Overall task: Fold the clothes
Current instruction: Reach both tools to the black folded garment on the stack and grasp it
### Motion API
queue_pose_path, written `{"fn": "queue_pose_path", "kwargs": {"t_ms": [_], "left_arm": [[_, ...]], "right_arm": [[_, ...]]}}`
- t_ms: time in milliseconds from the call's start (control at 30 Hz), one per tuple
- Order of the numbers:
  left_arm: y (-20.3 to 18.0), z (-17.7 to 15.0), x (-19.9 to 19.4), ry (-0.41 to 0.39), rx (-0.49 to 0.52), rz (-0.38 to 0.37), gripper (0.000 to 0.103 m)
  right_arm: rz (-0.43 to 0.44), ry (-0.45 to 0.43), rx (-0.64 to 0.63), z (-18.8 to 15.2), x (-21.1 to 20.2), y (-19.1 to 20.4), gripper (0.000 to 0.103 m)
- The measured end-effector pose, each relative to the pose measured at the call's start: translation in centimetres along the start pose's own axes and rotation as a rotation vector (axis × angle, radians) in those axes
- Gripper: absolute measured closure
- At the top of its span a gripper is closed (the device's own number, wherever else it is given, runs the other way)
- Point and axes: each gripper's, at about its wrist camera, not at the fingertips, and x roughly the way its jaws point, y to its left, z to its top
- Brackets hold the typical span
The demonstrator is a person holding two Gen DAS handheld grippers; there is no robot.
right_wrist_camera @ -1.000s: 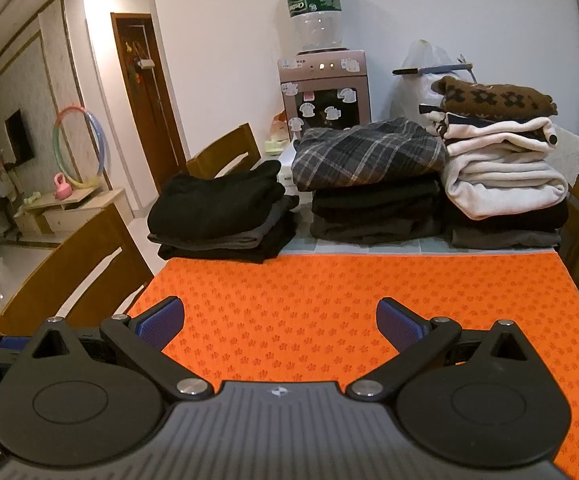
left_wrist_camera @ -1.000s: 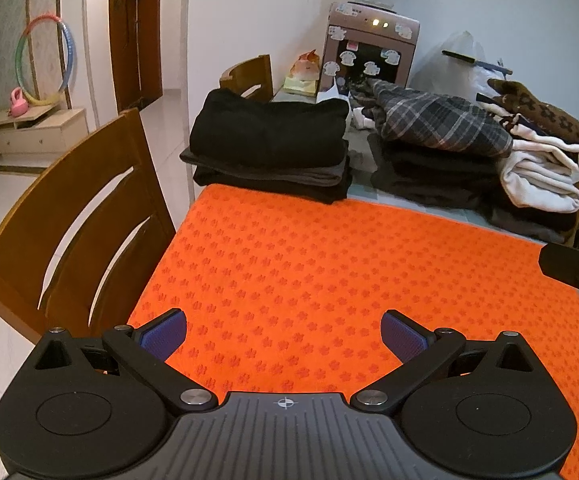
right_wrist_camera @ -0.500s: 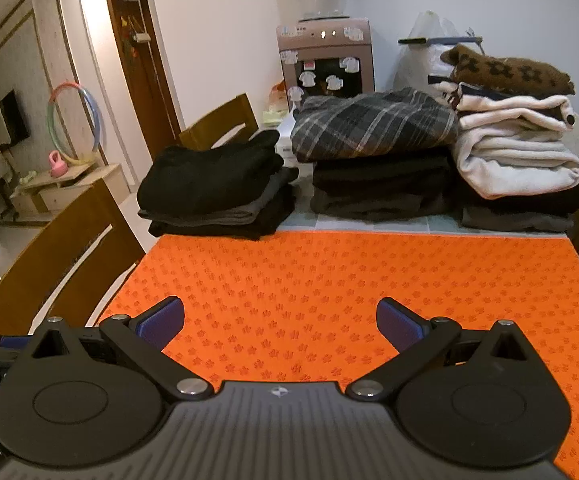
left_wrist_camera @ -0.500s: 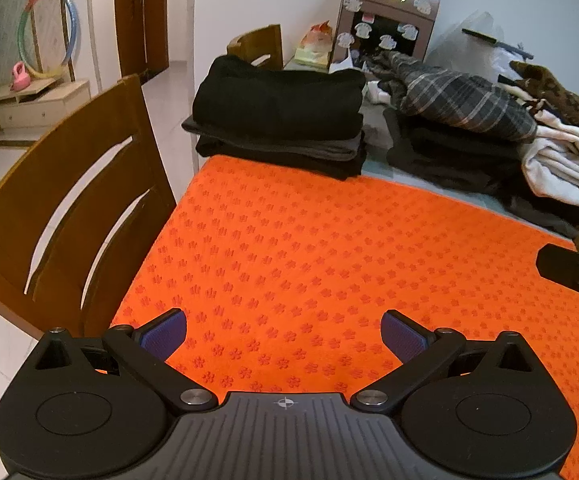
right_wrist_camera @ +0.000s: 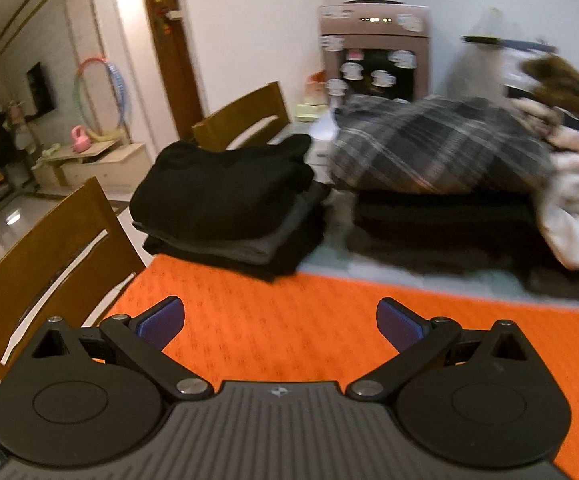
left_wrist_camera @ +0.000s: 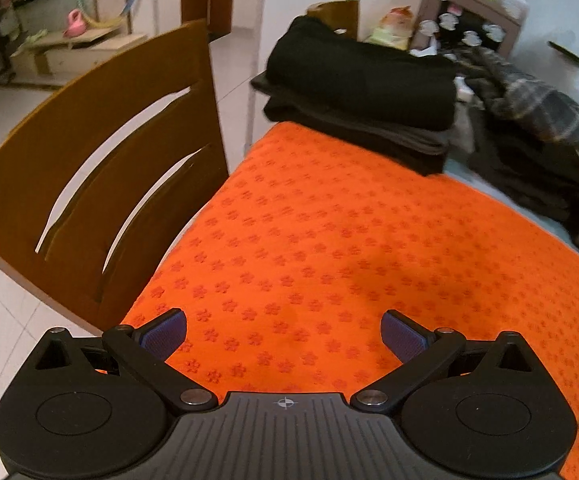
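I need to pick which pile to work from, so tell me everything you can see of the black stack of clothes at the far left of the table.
The black stack is a neat pile of folded garments: a thick black, soft-looking knit piece on top, a thinner dark grey layer beneath, and black fabric at the bottom. It lies flat at the table's far left corner, its front edge resting on the orange mat. A wooden chair stands behind it, and the plaid-topped pile sits to its right. Neither gripper touches it.
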Motion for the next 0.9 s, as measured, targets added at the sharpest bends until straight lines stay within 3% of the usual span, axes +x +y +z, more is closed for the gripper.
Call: {"fn": "queue_pose_path", "kwargs": {"t_ms": [200,467,600,633,700,900], "left_arm": [[1.1,1.1,1.7,0.001,-0.013,0.029,0.0],[2.7,3.1,2.8,-0.035,-0.049,0.069,0.0],[3.4,3.6,2.9,-0.044,-0.074,0.085,0.0],[3.6,3.7,2.8,-0.047,-0.078,0.086,0.0],[3.9,3.7,2.5,-0.052,-0.083,0.087,0.0],[4.7,3.4,1.3,-0.062,-0.098,0.083,0.0]], "right_arm": [[0.051,0.012,-0.044,4.1,8.2,1.2,0.012],[0.008,0.02,-0.097,8.0,16.6,2.7,0.014],[0.002,0.049,-0.138,8.2,19.5,3.1,0.043],[0.003,0.038,-0.139,8.2,19.5,3.1,0.062],[0.028,0.022,-0.144,8.3,18.7,3.1,0.086],[0.119,-0.049,-0.182,8.3,12.5,4.3,0.09]]}}
